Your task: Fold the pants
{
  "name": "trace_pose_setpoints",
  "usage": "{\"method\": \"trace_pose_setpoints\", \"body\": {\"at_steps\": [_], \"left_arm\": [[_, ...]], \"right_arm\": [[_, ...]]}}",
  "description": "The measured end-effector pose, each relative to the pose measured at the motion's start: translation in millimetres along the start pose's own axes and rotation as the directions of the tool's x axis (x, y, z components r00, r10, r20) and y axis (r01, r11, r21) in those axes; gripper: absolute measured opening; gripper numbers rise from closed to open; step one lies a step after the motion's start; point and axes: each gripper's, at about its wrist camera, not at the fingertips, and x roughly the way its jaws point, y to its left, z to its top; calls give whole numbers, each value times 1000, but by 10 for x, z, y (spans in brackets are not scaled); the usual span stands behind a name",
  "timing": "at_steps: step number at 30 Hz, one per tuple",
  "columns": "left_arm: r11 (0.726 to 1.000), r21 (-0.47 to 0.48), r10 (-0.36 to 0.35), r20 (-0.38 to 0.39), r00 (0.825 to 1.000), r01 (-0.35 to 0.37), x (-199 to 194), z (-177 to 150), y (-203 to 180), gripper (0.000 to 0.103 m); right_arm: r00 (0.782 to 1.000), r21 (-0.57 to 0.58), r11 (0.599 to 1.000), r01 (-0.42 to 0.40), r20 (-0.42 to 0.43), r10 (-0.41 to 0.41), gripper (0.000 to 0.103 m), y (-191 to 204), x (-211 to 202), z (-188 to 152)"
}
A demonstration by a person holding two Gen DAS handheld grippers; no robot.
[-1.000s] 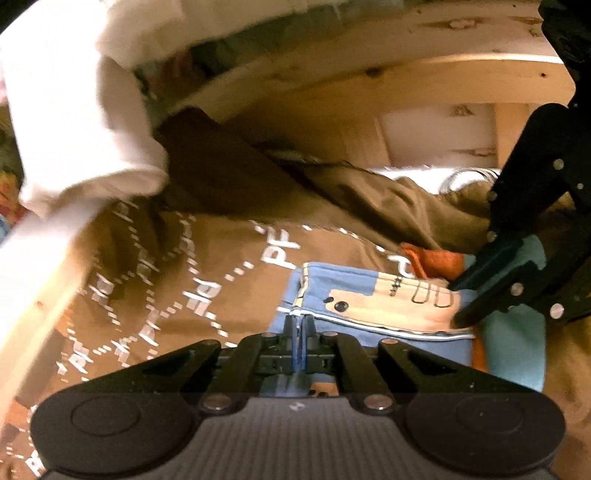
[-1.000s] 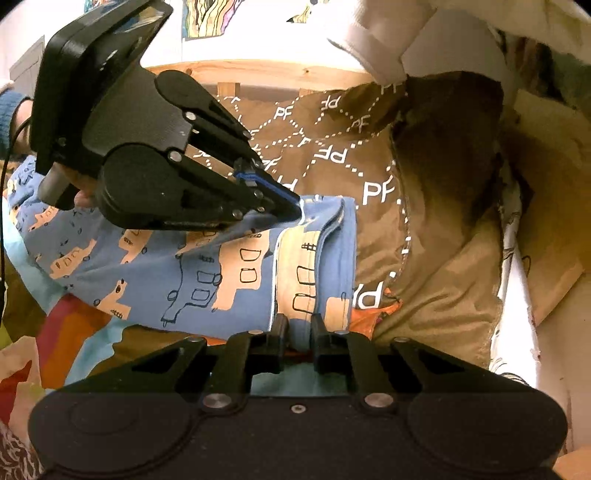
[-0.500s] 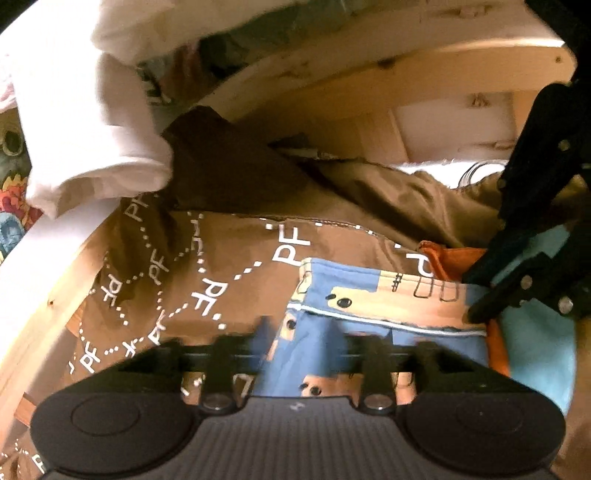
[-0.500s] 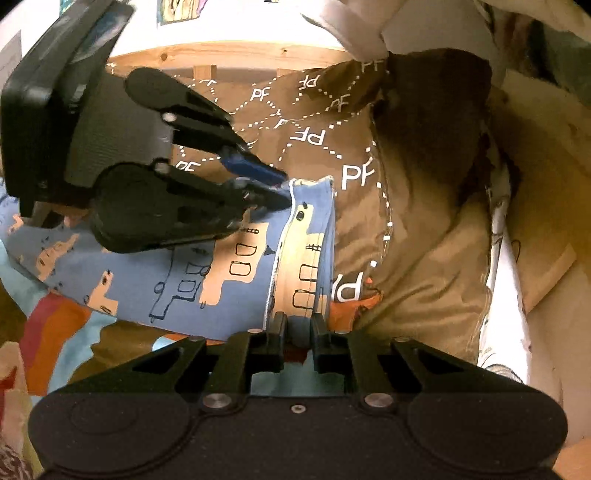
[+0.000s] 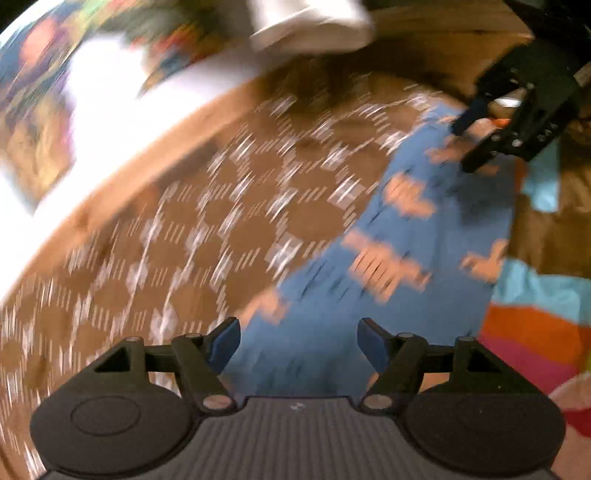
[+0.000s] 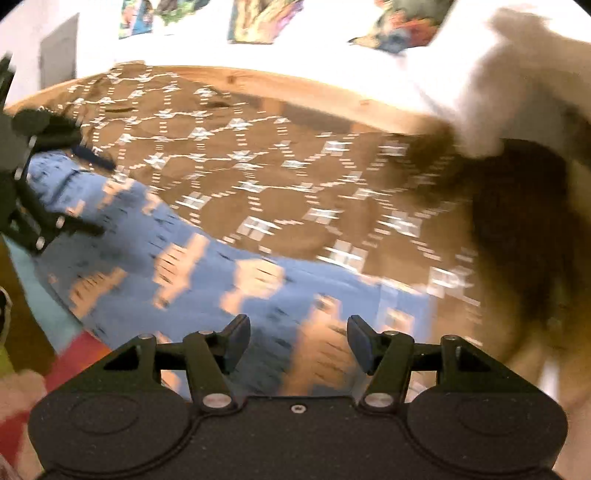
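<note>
A brown cover (image 6: 280,192) with a white dotted lattice spreads across a wooden-framed bed (image 6: 317,92). A white cloth (image 6: 491,85) lies bunched at its far corner. Striped fabric (image 5: 532,332) in orange, pink and pale blue lies beside it. Colourful pictures (image 6: 258,18) hang on the white wall.

One pair of blue pants (image 5: 399,258) with orange print, lying on one brown patterned blanket (image 6: 280,192). Two hand-held grippers: left hand-held gripper (image 5: 297,341), right hand-held gripper (image 6: 297,338), each with two fingers. One white cloth (image 6: 491,85) at the blanket's far right corner. One multicoloured striped textile (image 5: 532,332) beside the pants. Three pictures, blurred, on the wall beyond the blanket.
</note>
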Motion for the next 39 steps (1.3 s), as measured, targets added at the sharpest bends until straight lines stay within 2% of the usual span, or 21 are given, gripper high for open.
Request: {"method": "trace_pose_setpoints", "body": {"at_steps": [3,5,7,10,12,15,17,20,23,27,31,33,35,39], "left_arm": [[987,-162,3,14,1000,0,6,-264,261,70],[981,-183,59,8,998,-56,51,-394,364,71],[979,-183,82,-66,994,-93,175,-564,505,71],[972,-187,112,-169,979,-143,265,-887,718,69],[961,-235,104,-191,976,-148,167,-1101,872,69],[952,-278,71,-211,975,-130,-64,-1345,1007,75],[955,-271,69,-199,978,-123,-238,-1490,1033,75],[964,-242,69,-166,984,-108,-492,-1539,1052,76],[971,-218,87,-67,994,-99,-705,-1428,1108,79],[965,-224,141,13,990,-134,-682,-1162,1307,82],[968,-216,141,39,989,-129,-450,-1000,1451,81],[973,-168,167,22,986,-161,-278,-950,1456,81],[968,-147,201,-28,979,-202,-122,-934,1494,81],[974,-147,163,-87,983,-175,11,-1016,1575,80]], "right_arm": [[999,-1,1000,-30,-26,30,60,91,266,153],[999,1,1000,-2,-46,2,61,104,393,206],[996,9,998,59,-71,-58,63,49,513,193],[983,48,986,157,-109,-151,63,-107,630,107],[982,50,985,166,-101,-161,63,-115,616,86],[978,0,981,196,-70,-195,76,64,537,135],[987,-17,987,157,-38,-158,84,203,492,203],[996,-45,995,85,-6,-85,84,445,536,377],[999,-71,997,-34,16,35,84,701,644,622],[983,-55,982,-183,22,184,82,1017,993,1040],[951,-17,951,-309,4,309,64,1351,1428,1454],[940,-2,940,-340,-23,340,58,1474,1654,1603],[931,5,932,-362,-44,362,49,1574,1794,1685],[911,-28,915,-403,-108,398,44,1762,1988,1734]]}}
